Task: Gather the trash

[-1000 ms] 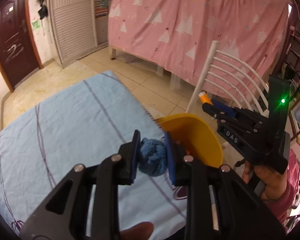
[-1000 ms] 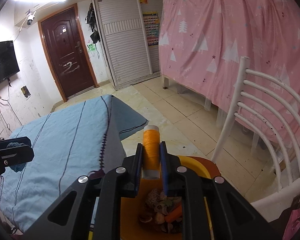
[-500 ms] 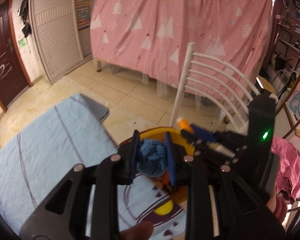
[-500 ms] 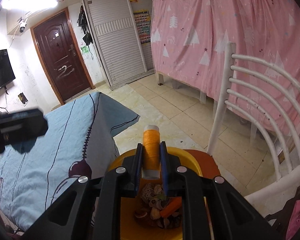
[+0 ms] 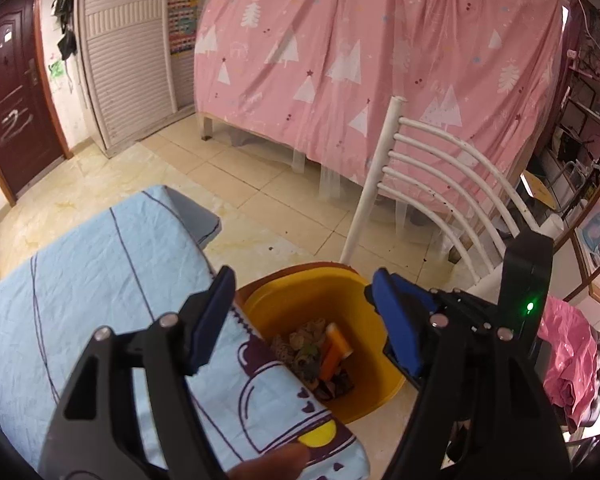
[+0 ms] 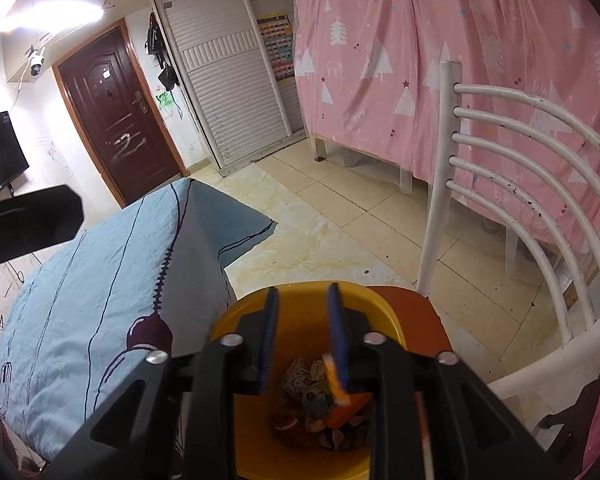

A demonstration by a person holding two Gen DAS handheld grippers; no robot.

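Observation:
A yellow bin (image 5: 300,300) stands beside the blue-covered bed, holding shells, scraps and an orange thread spool (image 5: 334,350). My left gripper (image 5: 304,320) is wide open and empty above the bin. My right gripper (image 6: 302,336) is open over the same bin (image 6: 300,298); the orange spool (image 6: 334,380) is blurred just below its right finger, dropping into the trash. The blue knitted ball is not visible. The right gripper's body shows at the right of the left wrist view.
A white slatted chair (image 5: 432,184) with an orange seat (image 6: 404,304) stands right behind the bin. The light-blue bed cover (image 5: 80,280) lies to the left. A pink curtain (image 5: 380,60) hangs behind, with tiled floor between.
Both grippers moved over the bin and opened. The blue knitted ball has left the left gripper, and the orange spool has left the right gripper and falls into the bin.

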